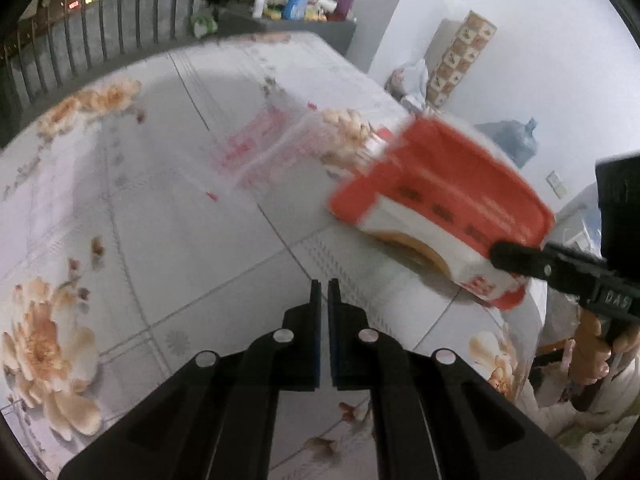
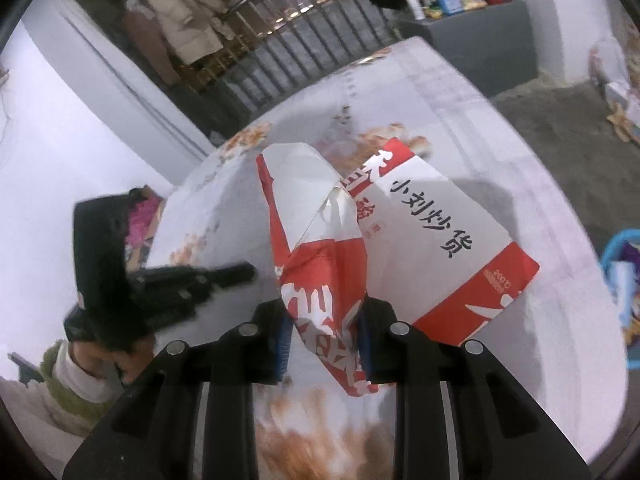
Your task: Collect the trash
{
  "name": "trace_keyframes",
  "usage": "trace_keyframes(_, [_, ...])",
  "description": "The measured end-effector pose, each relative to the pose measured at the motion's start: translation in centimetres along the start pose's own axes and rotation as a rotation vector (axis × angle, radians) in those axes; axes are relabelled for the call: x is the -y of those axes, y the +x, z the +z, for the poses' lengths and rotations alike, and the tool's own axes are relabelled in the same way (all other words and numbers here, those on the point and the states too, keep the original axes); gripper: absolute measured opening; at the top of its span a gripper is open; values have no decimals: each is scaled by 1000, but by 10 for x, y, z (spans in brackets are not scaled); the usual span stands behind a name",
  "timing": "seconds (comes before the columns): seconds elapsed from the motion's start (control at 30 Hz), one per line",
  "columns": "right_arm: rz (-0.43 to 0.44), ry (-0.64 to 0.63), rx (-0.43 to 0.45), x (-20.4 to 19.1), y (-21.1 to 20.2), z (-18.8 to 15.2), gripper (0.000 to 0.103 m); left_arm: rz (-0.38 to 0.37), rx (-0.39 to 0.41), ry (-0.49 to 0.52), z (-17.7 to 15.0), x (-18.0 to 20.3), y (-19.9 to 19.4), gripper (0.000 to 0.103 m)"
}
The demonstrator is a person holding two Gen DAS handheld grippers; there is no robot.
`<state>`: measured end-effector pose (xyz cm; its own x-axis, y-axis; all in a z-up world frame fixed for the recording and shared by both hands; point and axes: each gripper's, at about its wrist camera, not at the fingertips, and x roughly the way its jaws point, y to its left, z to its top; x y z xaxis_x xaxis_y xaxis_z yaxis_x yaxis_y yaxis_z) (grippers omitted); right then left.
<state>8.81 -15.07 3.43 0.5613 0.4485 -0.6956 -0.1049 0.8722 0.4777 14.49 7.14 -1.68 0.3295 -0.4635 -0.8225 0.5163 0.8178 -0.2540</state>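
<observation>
right gripper (image 2: pixel 324 336) clamps a red-and-white paper bag (image 2: pixel 360 232) above the floral mattress (image 1: pixel 160 200); left gripper (image 1: pixel 324 292) nearly closed, empty.

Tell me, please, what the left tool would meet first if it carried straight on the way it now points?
Most likely the flowered bed cover just ahead of the shut left tool, since it points slightly down at bare fabric. The red and white paper bag, held by the right tool, lies off to its right; depth is uncertain.

Left gripper (image 1: pixel 324 292) nearly closed, empty, above mattress; right gripper (image 2: pixel 323 320) clamped on paper bag (image 2: pixel 320 264).
</observation>
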Motion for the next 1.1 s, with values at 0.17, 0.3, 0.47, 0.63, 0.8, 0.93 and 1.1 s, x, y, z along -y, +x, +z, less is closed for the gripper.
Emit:
trace_keyframes(0.17, [-23, 57, 50, 13, -10, 0, 25, 60, 87, -15, 26, -12, -10, 6])
trace_keyframes(0.3, [-35, 83, 72, 21, -8, 7, 25, 123, 116, -21, 63, -23, 7, 44])
trace_keyframes(0.47, [-26, 110, 88, 29, -5, 11, 25, 218, 57, -18, 107, -41, 52, 61])
trace_keyframes(0.63, [-19, 142, 97, 35, -10, 5, 25, 226, 26, 54, 108, -32, 69, 61])
trace_keyframes(0.8, [-6, 164, 102, 41, -19, -5, 25, 211, 12, 106, 92, -20, 63, 50])
trace_keyframes(0.93, [-2, 161, 104, 41, -18, -3, 25, 201, 5, 123, 73, -9, 53, 34])
trace_keyframes(1.1, [-5, 158, 109, 42, -21, -5, 25, 217, 22, 181, 45, 15, 43, 24])
